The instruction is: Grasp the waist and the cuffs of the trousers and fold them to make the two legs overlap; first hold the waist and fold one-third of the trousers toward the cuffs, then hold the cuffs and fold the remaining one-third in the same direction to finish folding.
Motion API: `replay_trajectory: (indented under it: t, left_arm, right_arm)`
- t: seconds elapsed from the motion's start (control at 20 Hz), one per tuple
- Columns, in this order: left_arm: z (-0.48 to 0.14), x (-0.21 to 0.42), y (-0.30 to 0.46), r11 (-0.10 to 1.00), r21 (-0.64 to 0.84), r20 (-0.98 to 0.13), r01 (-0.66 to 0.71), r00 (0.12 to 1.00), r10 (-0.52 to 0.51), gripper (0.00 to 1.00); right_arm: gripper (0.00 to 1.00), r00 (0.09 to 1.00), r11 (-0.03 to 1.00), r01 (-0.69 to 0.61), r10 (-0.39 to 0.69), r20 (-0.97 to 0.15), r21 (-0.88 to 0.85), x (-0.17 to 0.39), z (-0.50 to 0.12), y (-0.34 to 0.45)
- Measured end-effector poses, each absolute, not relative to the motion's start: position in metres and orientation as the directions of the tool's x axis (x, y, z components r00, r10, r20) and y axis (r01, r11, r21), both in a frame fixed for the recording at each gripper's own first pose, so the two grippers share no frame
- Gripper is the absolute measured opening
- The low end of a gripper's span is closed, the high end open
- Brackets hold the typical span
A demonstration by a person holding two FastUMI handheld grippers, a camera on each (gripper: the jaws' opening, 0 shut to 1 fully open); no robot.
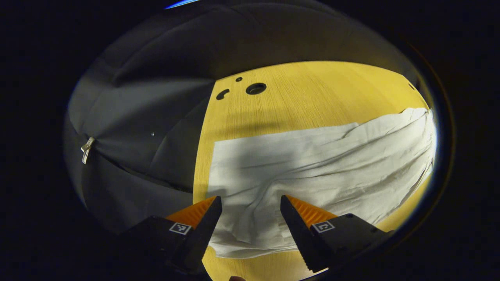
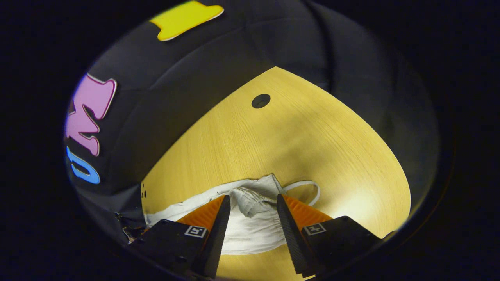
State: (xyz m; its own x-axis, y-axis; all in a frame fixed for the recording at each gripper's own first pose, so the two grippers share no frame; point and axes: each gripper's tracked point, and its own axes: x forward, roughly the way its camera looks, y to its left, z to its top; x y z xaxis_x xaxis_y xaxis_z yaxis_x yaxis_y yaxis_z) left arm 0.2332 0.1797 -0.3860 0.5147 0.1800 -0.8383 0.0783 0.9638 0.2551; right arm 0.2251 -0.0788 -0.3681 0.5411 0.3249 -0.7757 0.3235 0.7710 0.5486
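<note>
White trousers (image 1: 312,164) lie flat and wrinkled on the yellow wooden table (image 1: 304,93), with the cuff end toward the table's left edge in the left gripper view. My left gripper (image 1: 251,203) stands open just above the cuff end, cloth showing between its fingers but not pinched. In the right gripper view the gathered waist (image 2: 252,203) with a white drawstring loop (image 2: 308,187) lies between the fingers of my right gripper (image 2: 250,201), which is open over it. I cannot tell whether the fingers touch the cloth.
The table (image 2: 297,140) has round cable holes (image 1: 256,88) (image 2: 261,101) near its far edge. Black cloth walls (image 1: 148,117) close in behind and beside the table. A small metal zipper pull (image 1: 86,150) hangs on the wall cloth.
</note>
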Motion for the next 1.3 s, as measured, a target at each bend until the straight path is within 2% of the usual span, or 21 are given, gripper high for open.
replay_trajectory:
  t: [0.2, 0.55, 0.75, 0.95, 1.15, 1.2, 1.25, 1.3]
  left_arm:
    - [-0.354, 0.221, 0.181, 0.978, 0.207, -0.788, 0.021, 0.596, 0.154, 0.98]
    - [-0.326, 0.185, 0.176, 0.992, 0.034, -0.73, -0.119, 0.675, 0.106, 0.98]
    - [-0.324, 0.16, 0.168, 0.984, -0.046, -0.73, -0.174, 0.678, 0.086, 0.98]
    - [-0.335, 0.131, 0.161, 0.964, -0.115, -0.756, -0.239, 0.651, 0.071, 0.99]
    - [-0.351, 0.104, 0.145, 0.904, -0.258, -0.788, -0.34, 0.616, 0.006, 0.96]
    - [-0.355, 0.1, 0.143, 0.881, -0.296, -0.79, -0.369, 0.613, -0.009, 0.96]
    - [-0.358, 0.099, 0.14, 0.854, -0.334, -0.793, -0.399, 0.608, -0.027, 0.96]
    - [-0.364, 0.096, 0.137, 0.824, -0.363, -0.801, -0.434, 0.598, -0.038, 0.97]
  right_arm:
    - [0.74, 0.611, 0.707, 0.401, 0.267, -0.745, 0.582, 0.216, -0.361, -0.096]
    - [0.74, 0.559, 0.586, 0.57, 0.237, -0.795, 0.576, 0.133, -0.405, -0.081]
    - [0.74, 0.615, 0.485, 0.613, 0.203, -0.762, 0.624, 0.14, -0.42, -0.071]
    - [0.72, 0.627, 0.458, 0.635, 0.165, -0.761, 0.623, 0.154, -0.429, -0.066]
    - [0.71, 0.628, 0.424, 0.661, 0.14, -0.766, 0.619, 0.161, -0.432, -0.065]
    - [0.69, 0.614, 0.415, 0.675, 0.144, -0.776, 0.61, 0.156, -0.436, -0.064]
    - [0.55, 0.583, 0.42, 0.687, 0.168, -0.795, 0.593, 0.149, -0.444, -0.061]
    - [0.29, 0.591, 0.414, 0.688, 0.157, -0.791, 0.596, 0.144, -0.437, -0.059]
